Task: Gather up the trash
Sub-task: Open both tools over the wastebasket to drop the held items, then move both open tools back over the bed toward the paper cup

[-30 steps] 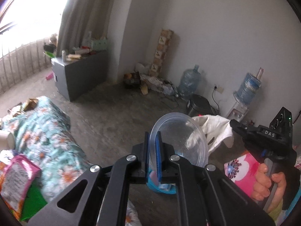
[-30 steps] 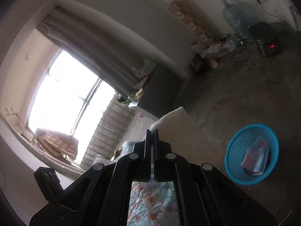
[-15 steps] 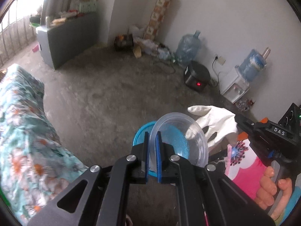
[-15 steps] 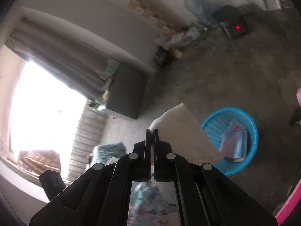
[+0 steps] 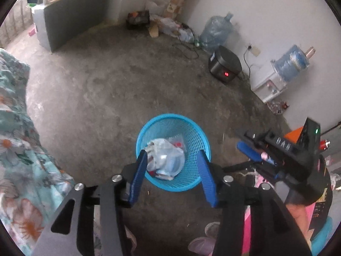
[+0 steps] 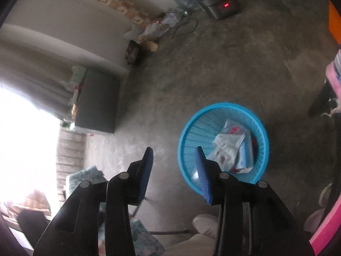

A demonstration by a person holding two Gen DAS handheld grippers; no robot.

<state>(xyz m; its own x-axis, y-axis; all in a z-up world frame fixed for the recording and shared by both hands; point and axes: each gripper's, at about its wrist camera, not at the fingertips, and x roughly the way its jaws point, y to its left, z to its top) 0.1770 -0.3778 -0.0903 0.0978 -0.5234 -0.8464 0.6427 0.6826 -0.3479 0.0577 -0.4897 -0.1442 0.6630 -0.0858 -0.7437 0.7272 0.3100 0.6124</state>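
A blue mesh trash basket (image 5: pixel 192 134) stands on the concrete floor and holds a clear plastic lid, white tissue and wrappers (image 5: pixel 165 159). My left gripper (image 5: pixel 172 155) is open and empty, hovering right over the basket. My right gripper (image 6: pixel 173 151) is open and empty, above the floor at the basket's (image 6: pixel 191 128) left rim; the trash (image 6: pixel 231 147) lies inside. The right gripper also shows in the left wrist view (image 5: pixel 247 147), to the right of the basket.
A floral bedspread (image 5: pixel 15 140) fills the left. A black appliance with a red light (image 5: pixel 226 67), water bottles (image 5: pixel 215 33), a dispenser (image 5: pixel 275 85), cables and clutter line the far wall. A grey cabinet (image 5: pixel 70 15) stands at the back left. The person's pink clothing (image 5: pixel 266 224) is at the lower right.
Both grippers opened. The clear plastic lid left my left gripper and the white tissue left my right gripper; both now lie in the blue basket. Both views tilted down over the basket.
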